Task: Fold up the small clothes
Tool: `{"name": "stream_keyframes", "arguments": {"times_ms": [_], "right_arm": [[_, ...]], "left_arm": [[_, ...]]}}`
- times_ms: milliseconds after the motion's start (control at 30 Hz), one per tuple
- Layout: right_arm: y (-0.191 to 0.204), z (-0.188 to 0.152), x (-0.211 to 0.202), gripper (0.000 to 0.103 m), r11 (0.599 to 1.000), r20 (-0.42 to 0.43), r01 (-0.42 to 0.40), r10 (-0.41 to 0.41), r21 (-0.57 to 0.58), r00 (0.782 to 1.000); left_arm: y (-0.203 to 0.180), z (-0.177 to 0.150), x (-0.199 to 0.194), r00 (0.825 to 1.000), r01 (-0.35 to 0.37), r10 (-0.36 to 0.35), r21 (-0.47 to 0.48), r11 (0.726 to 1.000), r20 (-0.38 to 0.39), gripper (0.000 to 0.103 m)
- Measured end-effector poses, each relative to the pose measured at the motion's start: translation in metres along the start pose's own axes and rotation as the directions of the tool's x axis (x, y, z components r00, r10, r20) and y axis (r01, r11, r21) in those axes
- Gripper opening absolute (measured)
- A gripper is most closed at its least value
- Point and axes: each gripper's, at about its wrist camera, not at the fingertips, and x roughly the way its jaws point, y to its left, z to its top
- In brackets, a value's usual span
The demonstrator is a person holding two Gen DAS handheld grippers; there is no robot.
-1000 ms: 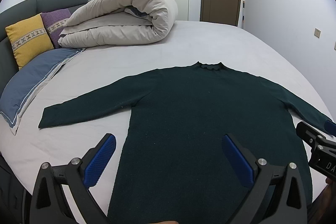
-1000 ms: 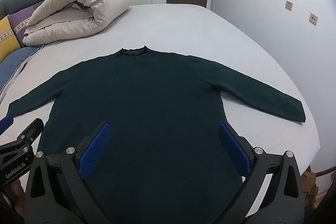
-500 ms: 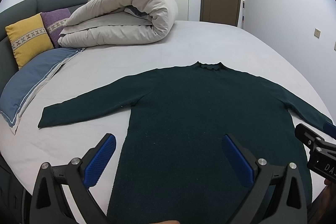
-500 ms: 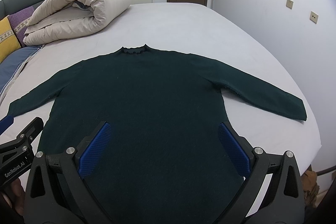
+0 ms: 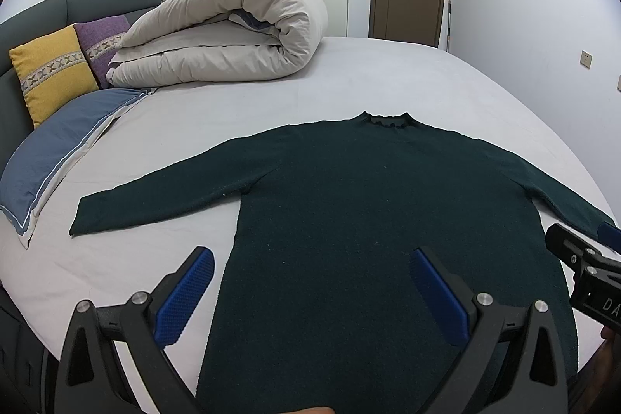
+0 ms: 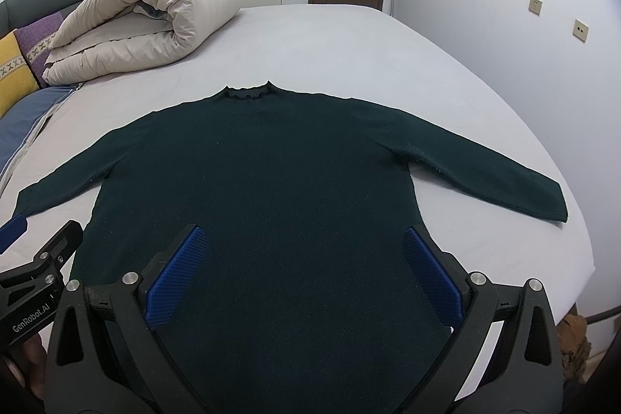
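On the left gripper (image 6: 23,258), white lettering reads "GenRobot.AI".

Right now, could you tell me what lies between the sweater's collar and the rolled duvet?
Only bare grey bedsheet separates the sweater collar from the duvet; both views show it.

The bed (image 5: 388,76), covered in a pale grey sheet, carries a dark green sweater (image 5: 368,220) spread flat with both sleeves out, a rolled beige duvet (image 5: 233,33) beyond its collar, and a blue pillow (image 5: 58,158) beyond its left sleeve.
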Motion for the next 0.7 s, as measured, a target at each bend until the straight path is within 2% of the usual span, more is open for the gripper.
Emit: {"name": "stream_keyframes", "arguments": {"times_ms": [700], "right_arm": [[0.0004, -0.0028, 0.0034, 0.103, 1.000, -0.012, 0.002, -0.002, -0.004, 1.000]], "left_arm": [[-0.0006, -0.0034, 0.0010, 1.000, 0.002, -0.002, 0.001, 1.000, 0.000, 0.103]]}}
